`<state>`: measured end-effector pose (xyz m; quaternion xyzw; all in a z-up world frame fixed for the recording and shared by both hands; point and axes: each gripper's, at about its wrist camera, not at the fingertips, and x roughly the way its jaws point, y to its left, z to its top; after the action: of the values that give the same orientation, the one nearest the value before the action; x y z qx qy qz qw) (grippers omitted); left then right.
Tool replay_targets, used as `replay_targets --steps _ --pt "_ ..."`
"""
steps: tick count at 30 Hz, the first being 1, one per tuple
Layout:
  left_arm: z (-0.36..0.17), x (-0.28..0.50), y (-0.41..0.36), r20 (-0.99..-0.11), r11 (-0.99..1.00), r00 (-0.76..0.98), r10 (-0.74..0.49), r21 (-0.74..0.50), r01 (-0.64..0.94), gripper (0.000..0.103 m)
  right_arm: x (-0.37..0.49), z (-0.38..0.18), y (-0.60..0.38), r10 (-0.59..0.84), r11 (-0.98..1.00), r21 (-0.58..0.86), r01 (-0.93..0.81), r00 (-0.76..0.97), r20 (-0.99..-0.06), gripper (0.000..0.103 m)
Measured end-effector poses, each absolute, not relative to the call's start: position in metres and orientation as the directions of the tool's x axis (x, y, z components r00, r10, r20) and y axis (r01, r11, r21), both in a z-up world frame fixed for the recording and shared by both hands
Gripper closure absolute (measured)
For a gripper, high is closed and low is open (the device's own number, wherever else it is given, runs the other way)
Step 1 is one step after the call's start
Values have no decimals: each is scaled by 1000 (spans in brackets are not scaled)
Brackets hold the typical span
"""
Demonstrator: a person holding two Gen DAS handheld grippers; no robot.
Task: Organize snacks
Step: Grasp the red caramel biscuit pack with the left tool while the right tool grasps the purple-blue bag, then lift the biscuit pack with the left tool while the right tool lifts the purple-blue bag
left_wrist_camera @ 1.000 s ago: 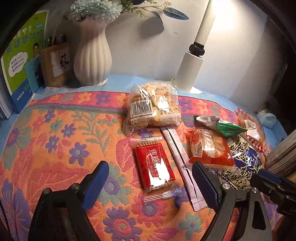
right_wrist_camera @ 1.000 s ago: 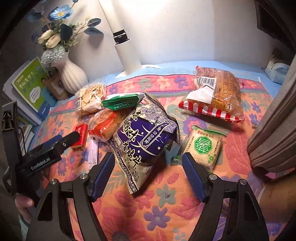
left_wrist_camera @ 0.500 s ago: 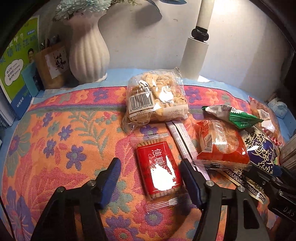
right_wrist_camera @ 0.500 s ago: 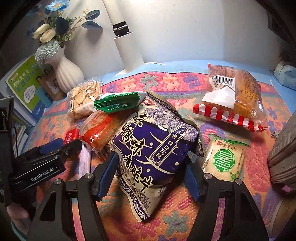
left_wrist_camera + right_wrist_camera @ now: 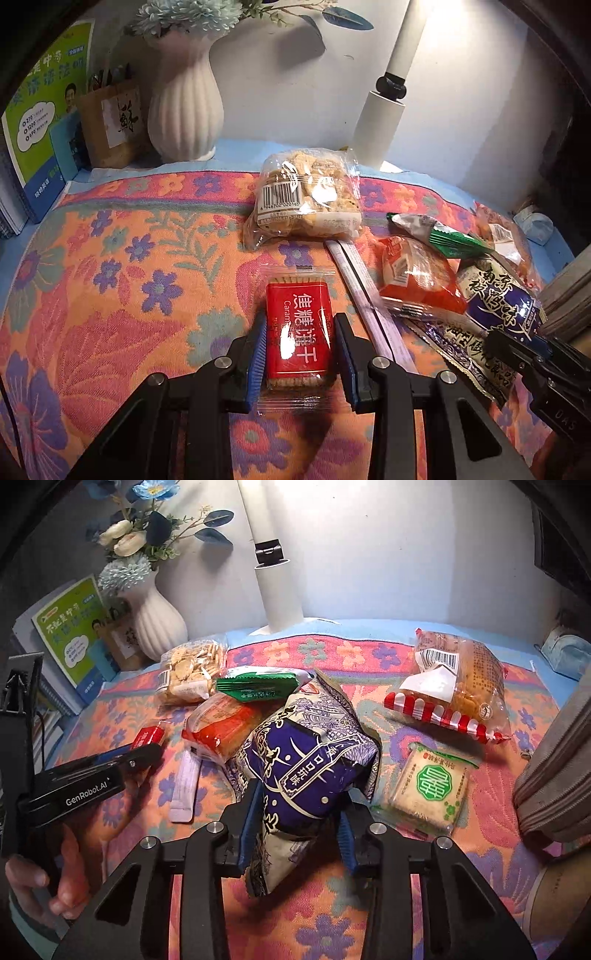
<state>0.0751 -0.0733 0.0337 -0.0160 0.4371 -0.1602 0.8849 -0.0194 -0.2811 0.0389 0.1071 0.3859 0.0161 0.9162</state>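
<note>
My left gripper (image 5: 300, 341) is shut on a red caramel biscuit packet (image 5: 297, 326) lying on the floral cloth (image 5: 110, 266); it also shows in the right wrist view (image 5: 148, 737). My right gripper (image 5: 297, 814) is shut on a purple-and-white snack bag (image 5: 304, 760), squeezing its lower half; the bag also shows in the left wrist view (image 5: 498, 299). Around them lie a clear cracker bag (image 5: 308, 195), an orange bread packet (image 5: 417, 280), a green wrapper (image 5: 439, 236), two pale purple sticks (image 5: 365, 295), a striped bread bag (image 5: 454, 686) and a green-label rice cracker (image 5: 432, 786).
A white ribbed vase (image 5: 184, 107) with flowers, a brown pen holder (image 5: 110, 122) and green books (image 5: 40, 110) stand at the back left. A white lamp post (image 5: 384, 107) rises at the back wall. A grey fabric fold (image 5: 554, 775) sits at the right.
Both grippers moved forward and closed: the left on the red biscuit packet, the right on the purple snack bag, which now bulges between the fingers.
</note>
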Motion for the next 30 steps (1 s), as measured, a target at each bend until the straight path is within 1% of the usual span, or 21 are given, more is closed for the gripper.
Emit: replay_targets --steps 8,12,16,17,19,20,21,22,23,24,26,27,29,30 --pt "49 13 -70 -744 927 570 -350 -188 324 70 -61 39 -281 214 957 289 1 670 -711 69" --pt "52 -9 -63 -731 926 580 -360 -203 318 70 -90 39 -276 306 943 321 -91 624 -719 69" --pt "48 -15 -58 -712 922 596 -371 -206 328 70 -119 37 -264 344 939 285 -194 579 -739 68" --pt "45 -16 -59 -711 921 596 -373 -209 328 70 -125 37 -262 350 937 273 -220 564 -748 67" --pt "43 -16 -61 -712 926 603 -360 -194 323 70 -132 37 -260 349 936 255 -242 553 -757 67" --pt "44 -17 -60 -705 926 612 -360 -191 325 70 -133 37 -262 337 940 245 -236 556 -760 63" --pt "46 -19 -59 -694 922 617 -371 -197 333 70 -131 36 -266 328 944 245 -220 557 -763 56" --pt "46 -20 -59 -687 917 617 -383 -204 342 70 -129 35 -272 321 947 258 -191 556 -767 51" --pt "46 -21 -59 -685 914 615 -391 -209 348 70 -127 34 -280 319 947 287 -147 555 -768 42" --pt "46 -21 -58 -683 911 613 -397 -213 353 70 -127 32 -289 327 941 319 -115 557 -763 37" --pt "46 -22 -58 -680 908 612 -404 -219 357 70 -126 29 -300 366 917 392 -77 554 -748 32" --pt "46 -22 -57 -677 905 610 -411 -224 362 70 -126 28 -302 390 903 425 -68 546 -741 31" --pt "47 -22 -57 -673 902 610 -418 -226 368 70 -126 21 -305 481 840 540 -47 524 -703 29" --pt "47 -23 -58 -672 901 611 -419 -226 370 70 -127 19 -302 499 822 568 -33 521 -693 28"
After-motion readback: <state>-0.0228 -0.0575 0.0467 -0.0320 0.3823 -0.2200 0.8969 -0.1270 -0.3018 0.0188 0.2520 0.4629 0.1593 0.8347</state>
